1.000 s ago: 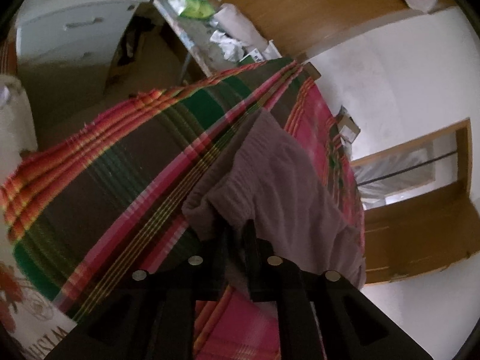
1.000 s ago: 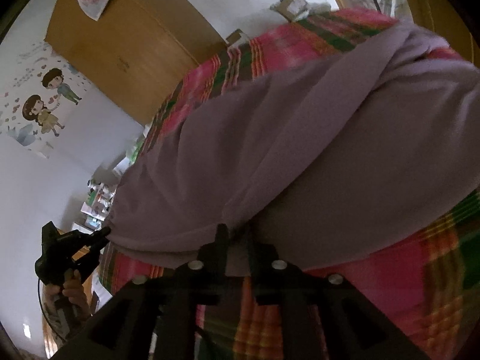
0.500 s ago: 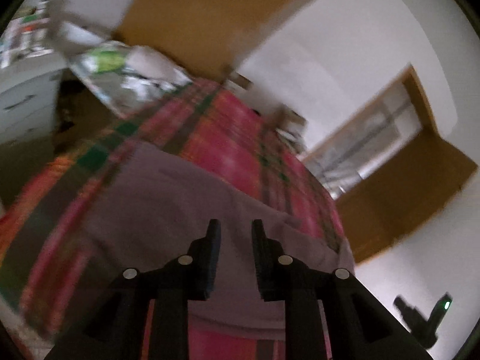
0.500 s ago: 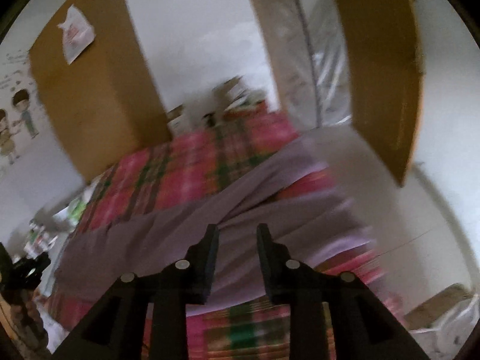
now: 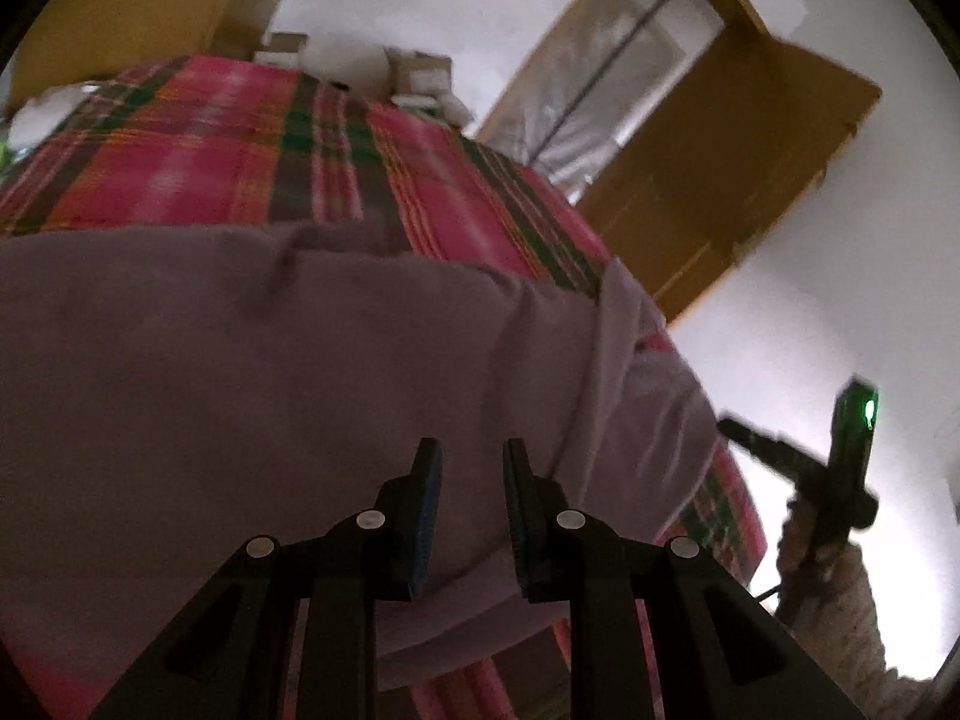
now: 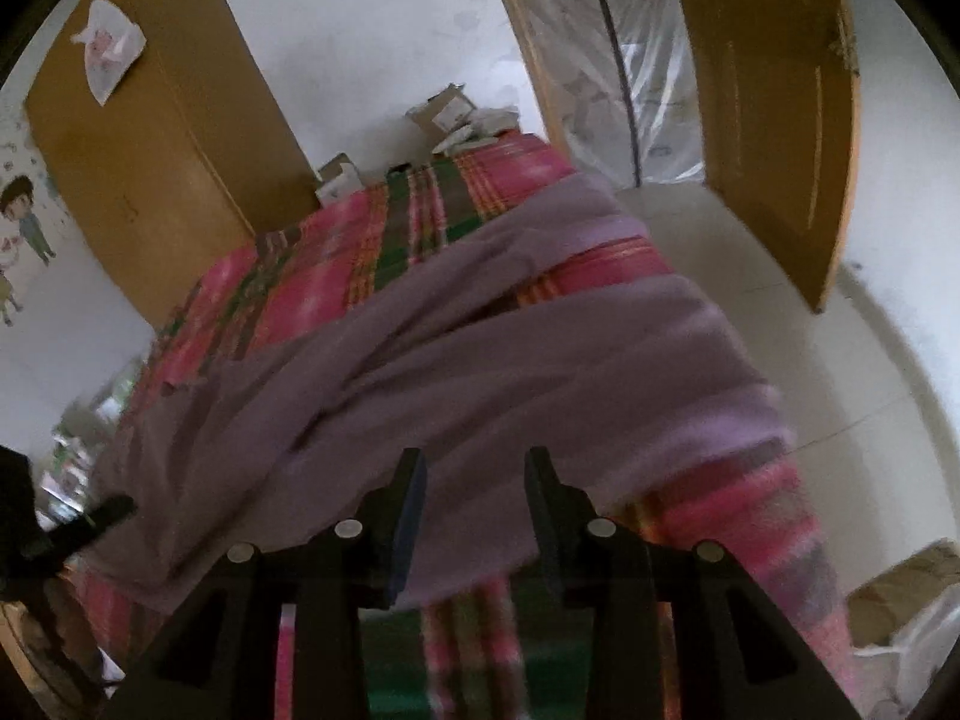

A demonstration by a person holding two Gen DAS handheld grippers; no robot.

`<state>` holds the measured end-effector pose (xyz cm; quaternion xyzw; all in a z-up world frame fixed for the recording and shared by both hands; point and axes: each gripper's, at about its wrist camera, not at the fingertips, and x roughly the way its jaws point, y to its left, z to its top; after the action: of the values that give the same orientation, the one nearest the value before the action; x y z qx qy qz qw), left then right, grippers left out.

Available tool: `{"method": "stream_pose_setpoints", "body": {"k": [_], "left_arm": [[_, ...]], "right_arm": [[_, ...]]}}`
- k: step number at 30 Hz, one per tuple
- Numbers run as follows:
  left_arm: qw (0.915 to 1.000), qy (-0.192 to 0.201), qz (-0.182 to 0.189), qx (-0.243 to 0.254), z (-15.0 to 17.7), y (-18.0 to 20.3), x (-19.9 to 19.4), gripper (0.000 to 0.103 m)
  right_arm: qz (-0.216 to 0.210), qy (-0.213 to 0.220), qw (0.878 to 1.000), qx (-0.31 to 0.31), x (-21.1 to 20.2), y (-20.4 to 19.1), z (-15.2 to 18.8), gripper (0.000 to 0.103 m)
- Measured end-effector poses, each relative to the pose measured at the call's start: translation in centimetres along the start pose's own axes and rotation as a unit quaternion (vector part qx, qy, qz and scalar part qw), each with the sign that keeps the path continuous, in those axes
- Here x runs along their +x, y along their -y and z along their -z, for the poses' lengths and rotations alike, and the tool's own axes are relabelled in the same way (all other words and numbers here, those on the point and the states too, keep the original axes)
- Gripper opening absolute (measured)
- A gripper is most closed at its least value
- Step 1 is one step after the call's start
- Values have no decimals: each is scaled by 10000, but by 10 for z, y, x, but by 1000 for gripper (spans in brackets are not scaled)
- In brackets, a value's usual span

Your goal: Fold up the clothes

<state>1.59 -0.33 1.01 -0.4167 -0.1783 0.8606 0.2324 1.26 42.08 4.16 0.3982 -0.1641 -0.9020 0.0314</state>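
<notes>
Mauve knit cloth, the garment [image 5: 300, 372], lies spread across the plaid bed cover [image 5: 198, 138], one edge hanging over the near side of the bed. Seen from the left wrist, the left gripper [image 5: 471, 468] hovers just above the cloth with its jaws parted and nothing between them; the fabric runs from 9 o'clock across to 3 o'clock, ending in a rumpled fold near 2 o'clock. The right gripper [image 6: 474, 480] likewise stands apart-jawed and empty over the garment's near hem, the cloth stretching away toward 12 o'clock. In my judgement the long axis runs side to side between the two grippers, each near one end, so neither is clearly nearer. Whether a fold has just been laid or is about to be taken cannot be settled. No readable writing or brand shows.
</notes>
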Motion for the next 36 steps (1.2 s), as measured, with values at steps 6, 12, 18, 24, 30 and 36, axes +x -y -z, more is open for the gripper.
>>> {"method": "stream_pose_setpoints", "body": {"k": [6, 12, 18, 24, 30, 36], "left_arm": [[9988, -355, -45, 340, 7, 20, 24, 24], [9963, -526, -119, 676, 8, 32, 38, 24], [9948, -592, -117, 821, 9, 38, 46, 24], [9939, -600, -84, 920, 9, 38, 45, 24], [9925, -595, -186, 1047, 11, 42, 44, 24], [9916, -538, -298, 1138, 15, 47, 41, 24]], "right_arm": [[-327, -130, 9994, 48, 35, -20, -33, 38], [-385, -256, 9988, -134, 66, -47, -62, 47], [-51, -553, 9976, -420, 96, -70, -84, 58], [648, -865, 9918, -675, 123, -85, -94, 58], [1020, -889, 9894, -521, 120, -81, -91, 23], [1035, -669, 9918, -332, 93, -66, -85, 3]]}}
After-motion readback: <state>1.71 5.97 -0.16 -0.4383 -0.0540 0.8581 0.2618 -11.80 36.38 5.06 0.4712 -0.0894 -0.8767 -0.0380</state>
